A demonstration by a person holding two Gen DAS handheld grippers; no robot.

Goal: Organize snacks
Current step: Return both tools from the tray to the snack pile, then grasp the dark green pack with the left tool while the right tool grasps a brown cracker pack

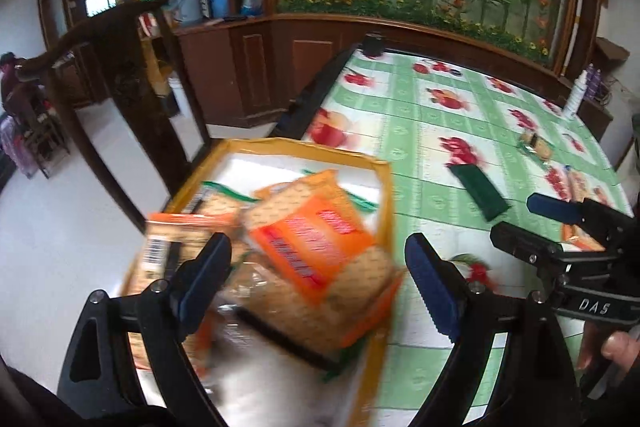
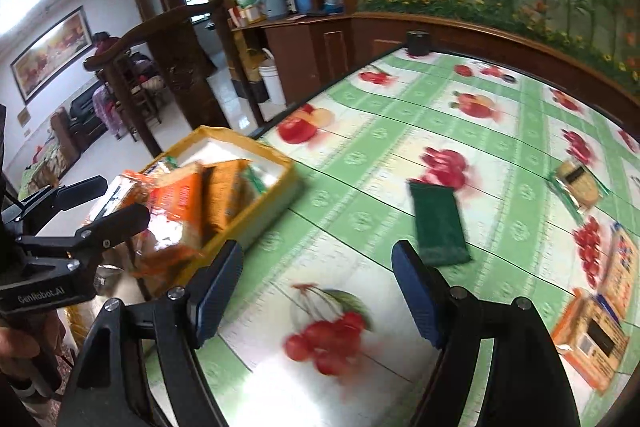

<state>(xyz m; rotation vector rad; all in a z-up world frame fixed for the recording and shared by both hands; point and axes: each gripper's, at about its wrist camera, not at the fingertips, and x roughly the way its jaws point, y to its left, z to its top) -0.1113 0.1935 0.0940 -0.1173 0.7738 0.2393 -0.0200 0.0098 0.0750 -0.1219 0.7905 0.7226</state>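
Note:
A yellow-rimmed box (image 1: 386, 195) (image 2: 236, 137) at the table's left edge holds several orange cracker packs (image 1: 316, 247) (image 2: 180, 203). My left gripper (image 1: 320, 267) is open above the packs, touching none that I can see. My right gripper (image 2: 318, 283) is open and empty over the tablecloth, and it also shows in the left wrist view (image 1: 516, 215). A dark green packet (image 1: 480, 193) (image 2: 438, 223) lies on the table ahead of it. A clear cracker pack (image 1: 536, 143) (image 2: 578, 183) lies farther right. Orange packs (image 2: 600, 327) lie at the right edge.
The table carries a green and white fruit-print cloth (image 2: 360, 155). A dark cup (image 2: 418, 43) stands at its far corner and a white bottle (image 1: 574, 99) at the far right. A wooden chair back (image 1: 100, 23) stands left of the box. A cabinet and flower mural are behind.

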